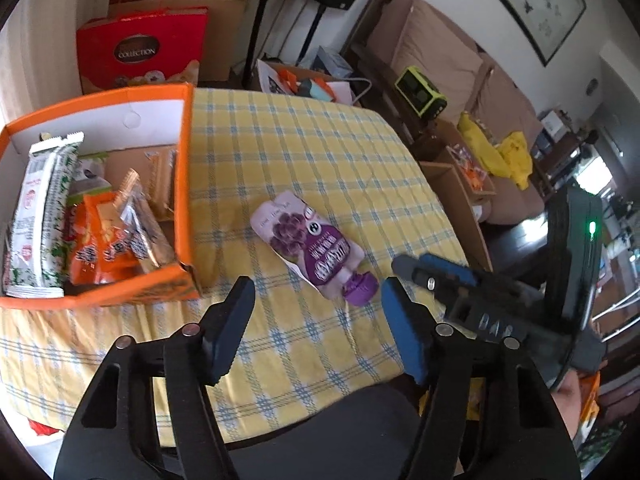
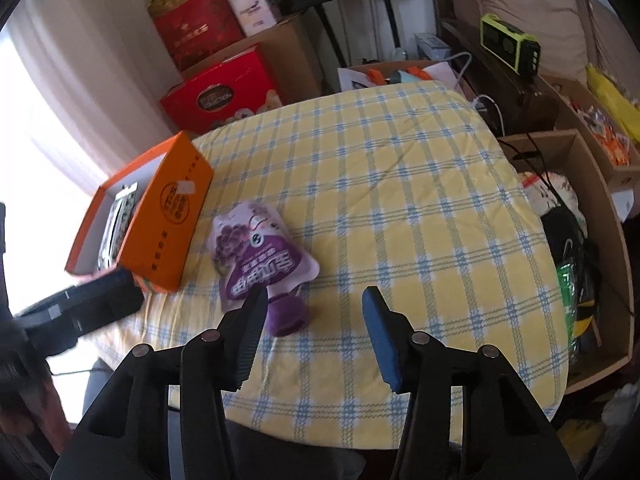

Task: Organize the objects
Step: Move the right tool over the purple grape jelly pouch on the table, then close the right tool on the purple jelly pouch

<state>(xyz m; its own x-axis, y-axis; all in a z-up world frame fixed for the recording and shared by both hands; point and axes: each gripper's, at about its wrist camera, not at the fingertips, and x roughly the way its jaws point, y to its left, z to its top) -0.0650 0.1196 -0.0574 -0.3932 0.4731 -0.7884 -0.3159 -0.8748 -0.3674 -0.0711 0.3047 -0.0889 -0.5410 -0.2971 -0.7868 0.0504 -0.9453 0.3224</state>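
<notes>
- Purple, flat plastic drink pouch with a grape picture [image 1: 310, 240] and a purple screw cap [image 1: 361, 289]: it lies alone on the yellow-and-blue checked cloth of the table [image 1: 320, 152], near its front edge, cap toward me.
- My left gripper [image 1: 316, 300] hangs over that front edge, jaws partly apart and empty, the cap just beyond its blue right pad.
- My right gripper [image 2: 314, 300] is likewise part-open and holds nothing; the cap sits just beside its left finger.
- One orange cardboard box [image 1: 185, 184] stands at the table's left edge, holding several snack packets; I cannot count them exactly.
- A red carton [image 1: 140, 54] behind reads "COLLECTION"; the pouch's lettering I cannot read.
</notes>
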